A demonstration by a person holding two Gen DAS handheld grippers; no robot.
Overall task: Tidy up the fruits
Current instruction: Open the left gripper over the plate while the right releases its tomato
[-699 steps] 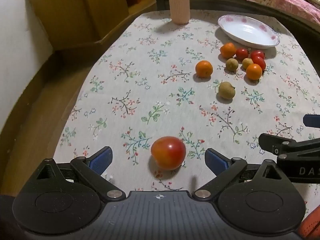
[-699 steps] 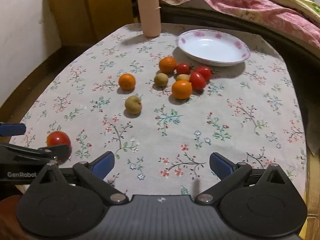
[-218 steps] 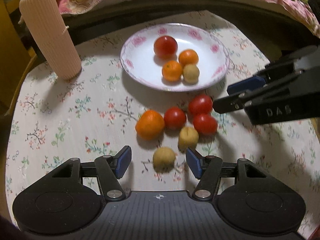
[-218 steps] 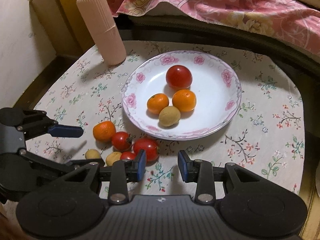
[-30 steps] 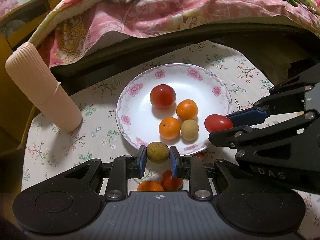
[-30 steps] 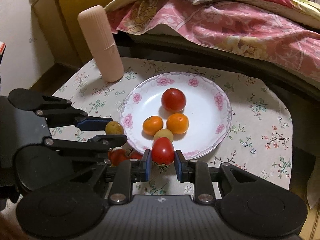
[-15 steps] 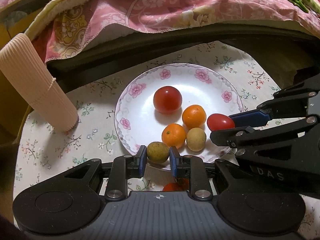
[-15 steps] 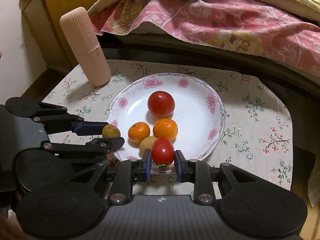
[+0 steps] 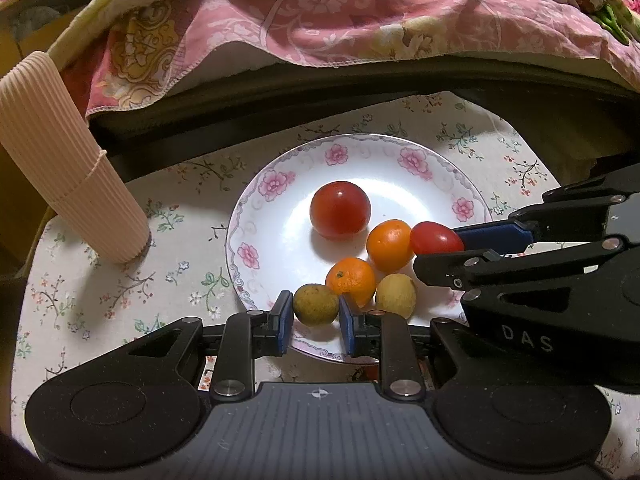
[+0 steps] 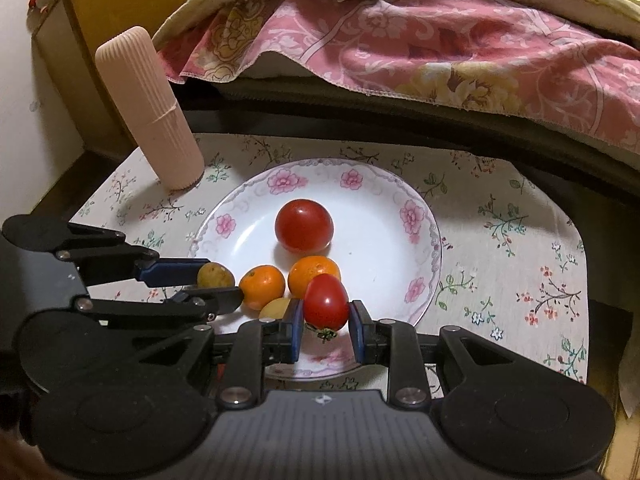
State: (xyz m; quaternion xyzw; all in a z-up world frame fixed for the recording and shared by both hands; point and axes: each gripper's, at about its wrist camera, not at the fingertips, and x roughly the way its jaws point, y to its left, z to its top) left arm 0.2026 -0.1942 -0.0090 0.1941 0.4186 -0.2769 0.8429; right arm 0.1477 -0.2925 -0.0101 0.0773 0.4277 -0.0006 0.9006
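left gripper (image 9: 315, 316), at lower centre of its own view, is clamped on a small yellow-green round fruit (image 9: 315, 304) above the near rim of the white floral-edged ceramic plate (image 9: 276, 184). right gripper (image 10: 325, 330) is closed on a small red oval tomato (image 10: 325, 301) over the plate's near side. in the plate lie a large red round tomato (image 9: 339, 209), two small oranges (image 9: 390, 245) and a pale yellow fruit (image 9: 395, 294). a ribbed pink cylinder (image 9: 60, 160) stands upper left on the flowered tablecloth (image 9: 120, 280).

I see the floral-clothed counter (image 9: 180, 280) carrying a flowered plate (image 9: 276, 184) and a ribbed pink cylinder (image 9: 68, 168) beside it.
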